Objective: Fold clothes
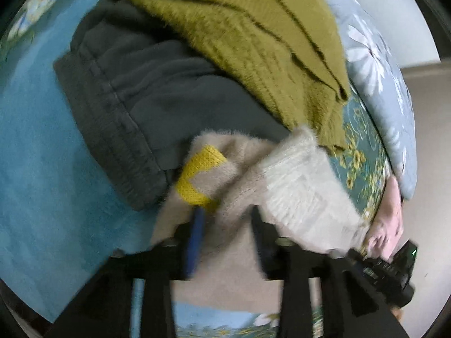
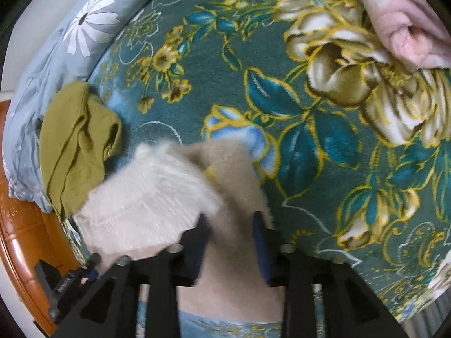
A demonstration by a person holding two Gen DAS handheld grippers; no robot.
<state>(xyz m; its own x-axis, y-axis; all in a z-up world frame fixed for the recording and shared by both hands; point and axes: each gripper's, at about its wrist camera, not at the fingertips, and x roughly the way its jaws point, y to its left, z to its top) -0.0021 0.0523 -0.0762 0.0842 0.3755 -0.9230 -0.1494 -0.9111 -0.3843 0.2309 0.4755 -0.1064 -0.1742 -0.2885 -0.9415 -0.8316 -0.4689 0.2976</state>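
Note:
A fuzzy beige sweater (image 1: pixel 234 169) with a yellow knit patch (image 1: pixel 197 174) and a cream ribbed cuff (image 1: pixel 304 191) hangs between both grippers above the bed. My left gripper (image 1: pixel 225 219) has its jaws around the beige fabric, which fills the gap. My right gripper (image 2: pixel 231 222) grips the same sweater (image 2: pixel 225 169), its cream cuff (image 2: pixel 146 197) drooping to the left. Both views are motion-blurred.
A dark grey garment (image 1: pixel 135 98) and an olive green knit (image 1: pixel 253 36) lie ahead on the blue blanket (image 1: pixel 42 169). The olive knit (image 2: pixel 76 140) shows left in the right view, on the floral blanket (image 2: pixel 310 112). A pink cloth (image 2: pixel 400 22) lies far right. A daisy-print pillow (image 2: pixel 62 42) and a wooden bed frame (image 2: pixel 22 239) are left.

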